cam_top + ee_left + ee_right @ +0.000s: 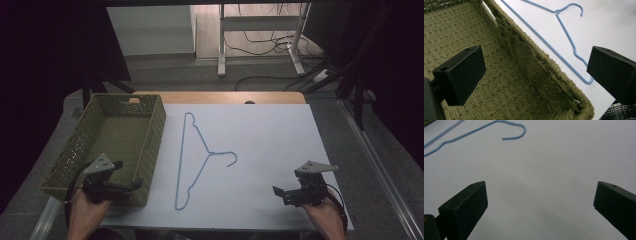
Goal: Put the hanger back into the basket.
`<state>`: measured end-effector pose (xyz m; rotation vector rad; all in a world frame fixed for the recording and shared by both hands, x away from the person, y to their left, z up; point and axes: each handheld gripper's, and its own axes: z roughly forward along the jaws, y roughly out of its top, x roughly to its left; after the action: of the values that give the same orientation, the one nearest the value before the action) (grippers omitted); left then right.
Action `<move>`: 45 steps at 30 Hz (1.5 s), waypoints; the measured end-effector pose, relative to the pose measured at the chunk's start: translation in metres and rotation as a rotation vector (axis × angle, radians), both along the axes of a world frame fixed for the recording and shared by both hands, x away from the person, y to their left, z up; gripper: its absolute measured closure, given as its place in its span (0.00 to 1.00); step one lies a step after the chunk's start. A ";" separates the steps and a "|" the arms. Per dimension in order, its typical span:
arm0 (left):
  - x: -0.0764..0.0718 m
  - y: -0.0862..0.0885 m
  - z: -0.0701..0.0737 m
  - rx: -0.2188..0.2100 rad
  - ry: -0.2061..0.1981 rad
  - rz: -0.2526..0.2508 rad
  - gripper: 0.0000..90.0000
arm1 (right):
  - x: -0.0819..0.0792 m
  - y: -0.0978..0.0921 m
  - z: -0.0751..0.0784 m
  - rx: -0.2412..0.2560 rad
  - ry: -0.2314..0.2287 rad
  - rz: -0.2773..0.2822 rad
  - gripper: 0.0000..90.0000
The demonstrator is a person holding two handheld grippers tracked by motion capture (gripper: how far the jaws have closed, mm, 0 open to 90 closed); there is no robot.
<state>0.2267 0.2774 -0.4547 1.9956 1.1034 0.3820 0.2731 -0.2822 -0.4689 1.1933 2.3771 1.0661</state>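
A light blue wire hanger (192,159) lies flat on the white sheet (265,150), its hook toward the right. An olive woven basket (85,150) stands at the table's left. My left gripper (131,186) hovers over the basket's near right corner, jaws wide apart and holding nothing; from its own camera I see the basket wall (541,67) and the hanger (566,35) beyond. My right gripper (281,192) rests low over the sheet at the near right, open and bare. Its view takes in the hanger's hook (517,131) farther off.
The basket holds nothing I can see. Beyond the wooden table edge (220,97) stand a white desk frame (260,35) and loose cables (270,45) on the floor. Dark surroundings flank both sides.
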 end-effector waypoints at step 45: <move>0.035 -0.122 0.032 -0.058 -0.002 -0.308 0.01 | 0.039 0.049 0.030 0.015 -0.046 0.099 0.00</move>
<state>0.2617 0.1556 -0.4227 2.0706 0.7784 0.1876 0.3118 -0.2336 -0.4390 1.0542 2.4187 1.1313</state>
